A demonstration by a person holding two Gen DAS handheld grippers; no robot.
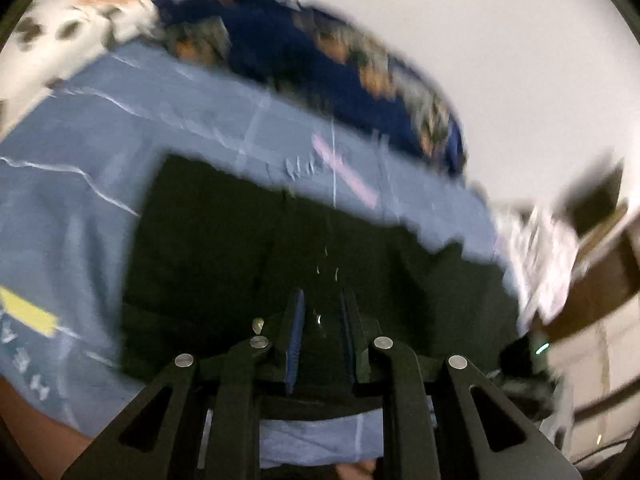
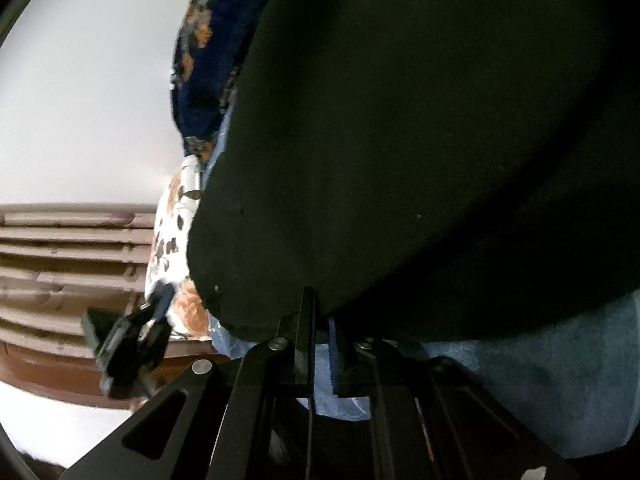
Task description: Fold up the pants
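Dim, motion-blurred left view — right sharper, fisheye-warped edges.

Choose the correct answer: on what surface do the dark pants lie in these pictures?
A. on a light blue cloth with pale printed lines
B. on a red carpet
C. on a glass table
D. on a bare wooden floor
A: in the left wrist view the dark pants rest on a light blue cloth with pale lines, and the same blue cloth shows under their edge in the right wrist view.
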